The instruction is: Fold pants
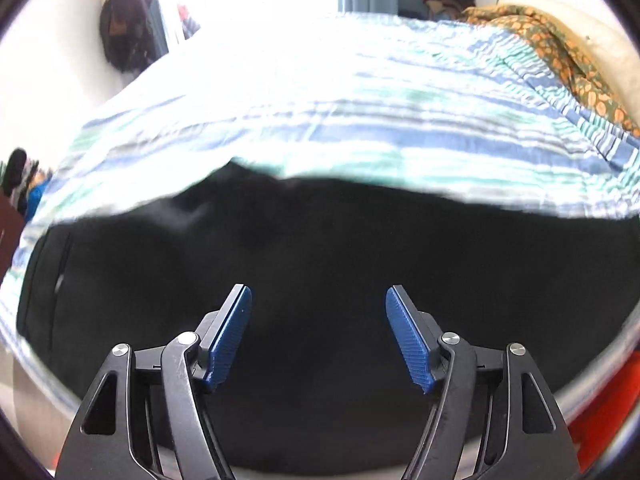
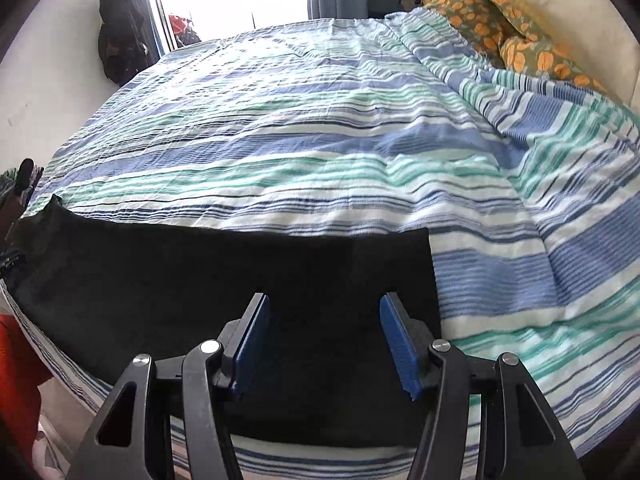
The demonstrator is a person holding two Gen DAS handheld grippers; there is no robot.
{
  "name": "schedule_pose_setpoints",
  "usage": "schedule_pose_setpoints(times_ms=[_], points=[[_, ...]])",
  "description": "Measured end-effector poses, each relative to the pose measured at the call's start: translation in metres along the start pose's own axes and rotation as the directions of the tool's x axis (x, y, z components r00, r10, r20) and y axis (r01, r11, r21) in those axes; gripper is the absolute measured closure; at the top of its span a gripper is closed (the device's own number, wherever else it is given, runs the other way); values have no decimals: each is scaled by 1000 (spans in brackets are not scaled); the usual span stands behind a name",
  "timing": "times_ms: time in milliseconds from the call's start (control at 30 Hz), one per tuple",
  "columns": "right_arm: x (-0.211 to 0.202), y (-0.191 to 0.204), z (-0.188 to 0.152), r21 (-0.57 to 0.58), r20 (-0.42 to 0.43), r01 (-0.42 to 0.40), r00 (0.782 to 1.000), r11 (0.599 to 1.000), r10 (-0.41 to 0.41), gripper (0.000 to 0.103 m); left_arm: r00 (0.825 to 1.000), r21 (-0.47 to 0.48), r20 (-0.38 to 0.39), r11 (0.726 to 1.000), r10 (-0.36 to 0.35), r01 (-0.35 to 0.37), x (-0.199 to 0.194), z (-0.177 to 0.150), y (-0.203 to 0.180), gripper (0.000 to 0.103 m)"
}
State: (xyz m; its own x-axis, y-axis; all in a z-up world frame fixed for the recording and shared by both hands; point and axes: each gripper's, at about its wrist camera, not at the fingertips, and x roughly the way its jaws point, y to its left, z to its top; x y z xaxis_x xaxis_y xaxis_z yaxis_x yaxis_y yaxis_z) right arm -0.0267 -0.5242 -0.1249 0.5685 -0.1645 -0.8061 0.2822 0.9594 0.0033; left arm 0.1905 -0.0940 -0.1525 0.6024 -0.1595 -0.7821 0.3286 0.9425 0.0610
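Left wrist view: the left gripper [image 1: 319, 304] is hanging over the black pants [image 1: 320, 248] with its blue pads [image 1: 230, 336] standing well apart, gripping nothing. The pants are lying spread across the near edge of the striped bedspread [image 1: 380, 120]. Right wrist view: the right gripper [image 2: 325, 312] is pointing down at the pants [image 2: 224, 272], jaws parted and empty; the cloth is lying flat as a dark band on the bedspread [image 2: 300, 128], an orange patterned blanket [image 2: 504, 36] bunching at the far right
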Motion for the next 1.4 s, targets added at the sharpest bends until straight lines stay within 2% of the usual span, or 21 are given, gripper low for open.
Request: schedule_pose_setpoints(times_ms=[133,200,267,300,367,433,500,533,567,600,667,800,1000,1400], points=[[6,-10,21,4,38,33,999,999,-33,45,999,7,27,1000,29,-29,33,25,-23,30],[6,-23,33,7,56,58,997,998,-59,45,999,11,30,1000,28,-29,54,34,-32,25],[9,-41,42,7,65,81,995,997,-81,44,998,17,9,998,63,-63,78,31,-35,15],[12,-52,46,7,68,96,993,995,-96,43,997,12,7,997,72,-72,84,23,-31,14],[22,-76,55,5,71,124,990,992,-124,35,997,-19,47,998,65,-65,84,16,-28,10],[37,-103,63,3,68,157,985,988,-157,32,998,-39,42,998,48,-46,84,16,-23,8],[59,-128,64,14,48,160,986,987,-161,19,998,-58,38,998,40,-38,83,12,-19,5],[74,-140,61,23,19,158,987,987,-158,3,999,-65,36,997,40,-38,83,12,-16,4],[94,-151,54,37,-34,156,987,987,-155,0,999,-69,34,997,43,-40,85,13,-17,2],[112,-160,46,58,-77,142,988,988,-137,0,998,-68,33,997,48,-46,86,13,-19,2],[111,-159,43,54,-35,133,991,990,-131,0,997,-63,38,996,60,-58,87,12,-20,1],[115,-151,45,14,-53,182,982,983,-181,0,996,-60,45,995,78,-75,89,11,-23,1],[114,-150,46,19,-49,177,983,984,-176,0,992,-43,56,993,112,-109,91,9,-29,1],[115,-151,45,19,-49,177,983,984,-176,0,991,-40,60,992,123,-120,91,9,-29,1]])
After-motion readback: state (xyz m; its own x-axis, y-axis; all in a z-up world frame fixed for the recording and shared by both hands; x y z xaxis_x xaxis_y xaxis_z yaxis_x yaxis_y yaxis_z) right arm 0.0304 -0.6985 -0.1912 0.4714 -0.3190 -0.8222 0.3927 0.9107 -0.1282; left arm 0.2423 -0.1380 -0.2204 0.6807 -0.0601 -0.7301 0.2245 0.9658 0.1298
